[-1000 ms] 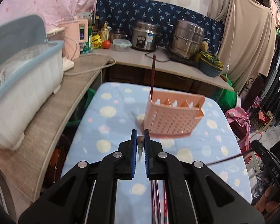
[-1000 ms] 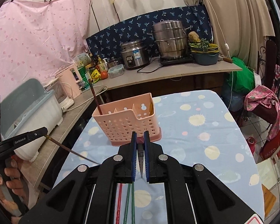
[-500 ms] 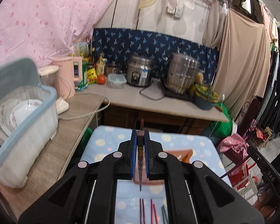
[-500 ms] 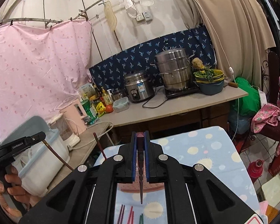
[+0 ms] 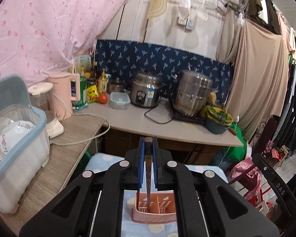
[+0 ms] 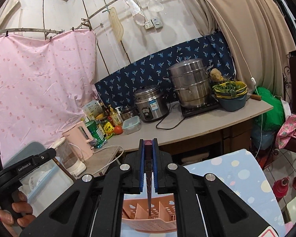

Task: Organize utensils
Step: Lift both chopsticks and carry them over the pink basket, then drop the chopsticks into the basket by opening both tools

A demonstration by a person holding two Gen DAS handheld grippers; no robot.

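My left gripper [image 5: 148,148] is shut on a dark brown chopstick [image 5: 148,177]. The stick hangs upright, its tip inside a compartment of the pink perforated utensil holder [image 5: 157,213] below. My right gripper [image 6: 148,148] is shut on another dark chopstick [image 6: 149,189], also upright, its tip just above or inside a compartment of the same pink holder [image 6: 148,223]. The holder stands on a blue dotted cloth [image 6: 236,173]. The left gripper's body and the hand holding it show at the left edge of the right wrist view [image 6: 19,169].
A dish bin with plates [image 5: 13,138] stands on the left counter beside a pink kettle [image 5: 65,92]. A rice cooker [image 5: 145,90], a steel steamer pot [image 5: 193,90] and a bowl of greens [image 5: 217,118] stand on the back counter. A chair [image 5: 276,183] is at right.
Both grippers rose and tilted upright with their chopsticks, then came over the pink holder. The loose chopsticks on the cloth have dropped out of view.
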